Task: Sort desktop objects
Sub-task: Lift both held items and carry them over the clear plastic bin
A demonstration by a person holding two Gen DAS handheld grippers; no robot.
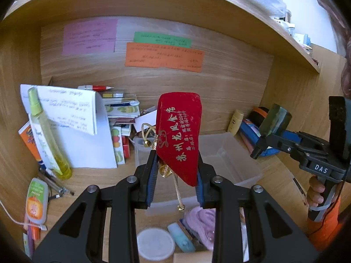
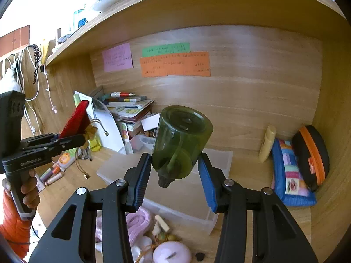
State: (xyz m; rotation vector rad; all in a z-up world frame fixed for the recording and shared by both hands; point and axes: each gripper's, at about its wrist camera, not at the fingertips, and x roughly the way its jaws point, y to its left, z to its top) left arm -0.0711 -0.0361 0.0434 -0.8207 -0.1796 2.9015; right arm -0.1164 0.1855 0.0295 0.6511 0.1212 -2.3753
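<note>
Both loads up, carry step in hand, I judge. Left gripper (image 1: 176,171) clamped on red velvet pouch (image 1: 178,135) (gold cord dangling). Right gripper (image 2: 174,173) clamped on green bottle (image 2: 181,142), above clear bin (image 2: 166,175). Next: I choose drop spots, lower gently.

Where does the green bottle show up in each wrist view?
Left wrist: green bottle at the right edge, clamped in the right gripper.
Right wrist: green bottle centre frame, held between the jaws, base pointing away from the camera.
Shared landmark: orange note on the back panel.
</note>
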